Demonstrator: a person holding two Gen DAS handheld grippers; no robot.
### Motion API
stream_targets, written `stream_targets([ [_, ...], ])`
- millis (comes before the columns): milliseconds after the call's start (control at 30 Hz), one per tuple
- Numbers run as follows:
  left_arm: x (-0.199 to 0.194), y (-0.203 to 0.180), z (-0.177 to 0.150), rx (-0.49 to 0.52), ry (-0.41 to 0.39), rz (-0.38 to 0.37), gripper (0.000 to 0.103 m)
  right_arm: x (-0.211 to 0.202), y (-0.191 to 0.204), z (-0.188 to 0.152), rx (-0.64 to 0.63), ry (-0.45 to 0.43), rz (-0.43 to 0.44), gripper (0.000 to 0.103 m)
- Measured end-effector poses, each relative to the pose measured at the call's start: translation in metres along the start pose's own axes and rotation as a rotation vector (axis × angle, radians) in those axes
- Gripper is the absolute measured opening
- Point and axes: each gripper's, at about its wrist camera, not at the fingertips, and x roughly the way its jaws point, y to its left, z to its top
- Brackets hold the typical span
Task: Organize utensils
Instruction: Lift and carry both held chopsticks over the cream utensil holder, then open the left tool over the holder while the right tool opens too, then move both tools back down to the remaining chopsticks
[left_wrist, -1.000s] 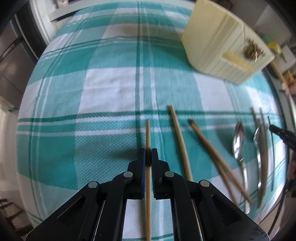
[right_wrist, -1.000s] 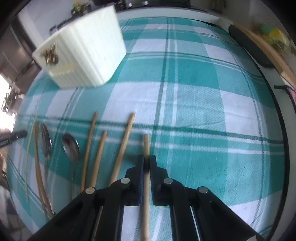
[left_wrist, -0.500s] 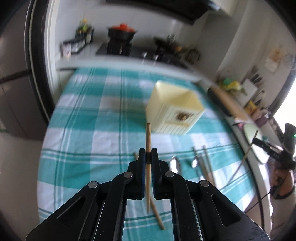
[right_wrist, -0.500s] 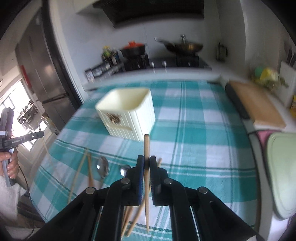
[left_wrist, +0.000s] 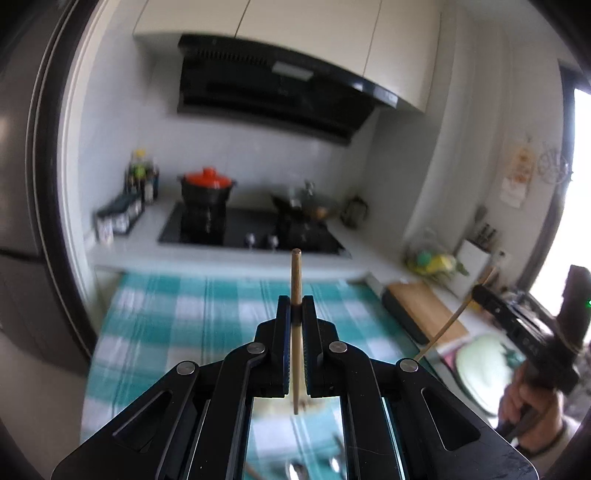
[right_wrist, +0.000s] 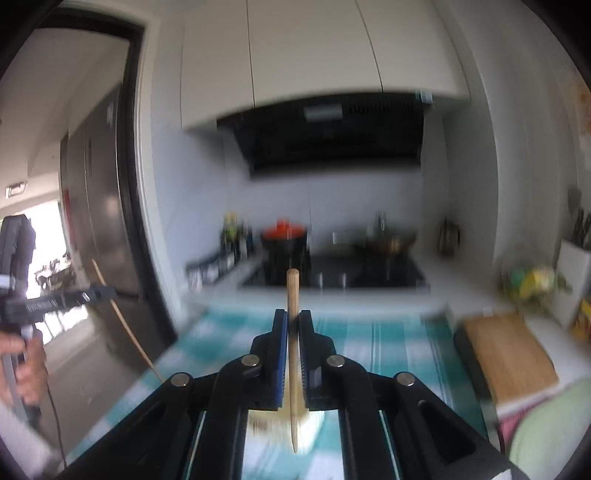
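Both grippers have gone up off the cloth since the earlier frames, each taking a chopstick with it; the views that looked down at the laid-out utensils now look across at the stove. Your left gripper (left_wrist: 295, 308) has its fingers pinched on a chopstick (left_wrist: 296, 273), which stands upright, blunt end at 12 o'clock, tip hanging at 6 between the arms. Your right gripper (right_wrist: 293, 321) is the same: fingers clamped on a second chopstick (right_wrist: 292, 291), upright, tip down at 6. A pale blur below that tip is probably the holder, too smeared to confirm. The checked tablecloth (left_wrist: 155, 306) lies well below. From the left view, the right gripper sits at 3 to 4 o'clock. Pickup looks done; likely next is lowering both sticks tip-first into the holder. Watch for them slipping or tilting.
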Motion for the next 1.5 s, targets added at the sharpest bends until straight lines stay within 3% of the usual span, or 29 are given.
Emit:
stream_targets([
  [100,0.035,-0.010,-0.003,0.011,-0.009,0.033,0.004,0.030,0.004,-0.005,0.000,-0.034,-0.013,0.006],
  [200,0.069,-0.010,-0.014,0.006,0.043,0.039,0.004,0.067,0.005,-0.021,-0.006,0.027,-0.013,0.006],
  [333,0.115,-0.001,-0.037,-0.016,0.149,0.053,0.004,0.107,0.006,-0.050,-0.032,0.151,0.012,0.006],
  [567,0.171,0.009,-0.072,-0.061,0.349,0.045,0.004,0.164,-0.006,-0.096,0.043,0.445,0.020,0.006],
  [667,0.185,0.005,-0.076,-0.045,0.418,0.071,0.005,0.177,-0.010,-0.101,0.072,0.504,0.041,0.010],
  [700,0.186,0.004,-0.074,-0.042,0.436,0.089,0.013,0.177,-0.013,-0.097,0.091,0.502,0.046,0.013],
  [733,0.182,0.002,-0.069,-0.042,0.449,0.097,0.026,0.172,-0.015,-0.092,0.110,0.493,0.042,0.026],
  [767,0.175,0.001,-0.062,-0.043,0.444,0.092,0.032,0.163,-0.018,-0.083,0.128,0.471,0.031,0.039],
  [833,0.150,-0.001,-0.044,-0.035,0.389,0.063,0.050,0.147,-0.019,-0.062,0.142,0.409,0.018,0.041],
  [1000,0.054,-0.002,-0.002,0.014,0.223,0.011,0.075,0.067,-0.010,0.004,0.043,0.250,-0.017,0.044],
  [1133,-0.038,0.005,-0.006,0.034,0.097,-0.026,0.099,-0.016,-0.004,0.028,-0.034,0.128,-0.044,0.059],
  [1267,-0.100,0.009,-0.053,0.076,0.073,0.019,0.100,-0.088,-0.003,0.006,-0.078,0.104,-0.056,0.060],
  [1333,-0.112,0.008,-0.085,0.119,0.107,0.066,0.100,-0.106,-0.006,-0.014,-0.085,0.134,-0.066,0.069],
  [1367,-0.116,0.007,-0.104,0.147,0.129,0.088,0.100,-0.116,-0.007,-0.030,-0.087,0.151,-0.074,0.074],
  [1500,-0.123,0.005,-0.198,0.229,0.230,0.191,0.100,-0.140,-0.011,-0.109,-0.092,0.221,-0.126,0.074],
])
